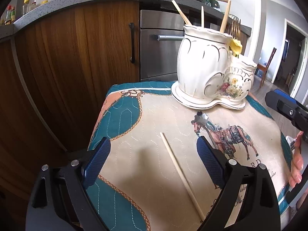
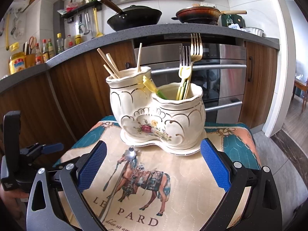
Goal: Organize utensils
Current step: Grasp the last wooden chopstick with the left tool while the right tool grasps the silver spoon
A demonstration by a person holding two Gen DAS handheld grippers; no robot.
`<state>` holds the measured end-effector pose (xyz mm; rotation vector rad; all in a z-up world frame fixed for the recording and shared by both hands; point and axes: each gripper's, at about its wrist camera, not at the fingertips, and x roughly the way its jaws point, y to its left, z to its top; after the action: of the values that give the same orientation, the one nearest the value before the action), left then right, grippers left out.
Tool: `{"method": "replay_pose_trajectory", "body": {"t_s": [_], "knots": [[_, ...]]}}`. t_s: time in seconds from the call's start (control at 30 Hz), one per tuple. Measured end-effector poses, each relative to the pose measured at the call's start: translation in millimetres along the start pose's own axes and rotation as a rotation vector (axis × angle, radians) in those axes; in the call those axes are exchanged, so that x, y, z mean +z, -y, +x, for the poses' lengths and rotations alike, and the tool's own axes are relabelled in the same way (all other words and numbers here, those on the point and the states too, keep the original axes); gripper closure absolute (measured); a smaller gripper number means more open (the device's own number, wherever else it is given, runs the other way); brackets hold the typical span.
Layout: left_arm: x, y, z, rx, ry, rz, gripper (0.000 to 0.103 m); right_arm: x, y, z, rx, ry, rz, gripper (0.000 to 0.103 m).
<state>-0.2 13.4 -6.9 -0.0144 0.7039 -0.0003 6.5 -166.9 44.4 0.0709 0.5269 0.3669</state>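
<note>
A white ceramic two-pot utensil holder (image 1: 209, 67) (image 2: 157, 115) stands at the far end of a horse-print cloth (image 1: 154, 119) (image 2: 182, 182). Its taller pot holds wooden chopsticks (image 2: 111, 63); the lower pot holds forks (image 2: 194, 52) and yellow-green plastic pieces. A single wooden chopstick (image 1: 181, 175) lies on the cloth between the fingers of my open left gripper (image 1: 154, 161). A metal utensil with a flower-shaped end (image 2: 130, 153) (image 1: 201, 116) lies on the cloth in front of the holder, between the fingers of my open, empty right gripper (image 2: 154, 165).
The cloth covers a small raised surface whose edges drop off on all sides. Wooden cabinets (image 1: 77, 57) and a steel oven (image 2: 221, 80) stand behind it. The counter above carries pans (image 2: 134, 17) and bottles (image 2: 17, 61). The right gripper shows at the left view's right edge (image 1: 286, 107).
</note>
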Motion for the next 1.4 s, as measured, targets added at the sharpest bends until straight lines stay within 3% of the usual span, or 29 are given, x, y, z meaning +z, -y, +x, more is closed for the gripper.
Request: {"method": "replay_pose_trajectory", "body": {"t_s": [0.33, 0.4, 0.53, 0.57, 0.6, 0.73, 0.8, 0.9, 1.13, 1.27, 1.4], "knots": [[-3, 17, 5, -0.01, -0.065, 0.072, 0.017, 3, 6, 1, -0.009, -0.005, 0.024, 0.006], [-6, 24, 5, -0.028, -0.09, 0.104, 0.03, 3, 7, 0, -0.009, -0.005, 0.029, 0.006], [-13, 34, 8, -0.02, -0.127, 0.159, 0.044, 3, 9, -1, -0.007, -0.004, 0.03, 0.006], [-14, 37, 9, -0.017, -0.142, 0.166, 0.053, 3, 8, -1, -0.005, -0.005, 0.028, 0.006], [-16, 38, 12, -0.018, -0.156, 0.171, 0.06, 3, 8, -1, -0.004, -0.007, 0.027, 0.006], [-21, 39, 14, -0.032, -0.197, 0.161, 0.074, 3, 6, -2, 0.005, -0.014, 0.017, 0.006], [-21, 39, 16, -0.049, -0.212, 0.157, 0.089, 3, 5, -1, 0.007, -0.023, 0.008, 0.006], [-19, 36, 18, -0.059, -0.226, 0.137, 0.094, 1, 2, 1, 0.018, -0.044, -0.003, 0.006], [-20, 21, 16, -0.095, -0.206, 0.056, 0.099, -8, -13, 14, 0.075, -0.146, -0.046, 0.006], [-18, 6, 4, -0.14, -0.105, -0.028, 0.099, -18, -28, 23, 0.092, -0.203, -0.094, 0.01], [-20, -1, -2, -0.151, -0.014, -0.067, 0.099, -30, -45, 37, 0.101, -0.29, -0.141, 0.038]]}}
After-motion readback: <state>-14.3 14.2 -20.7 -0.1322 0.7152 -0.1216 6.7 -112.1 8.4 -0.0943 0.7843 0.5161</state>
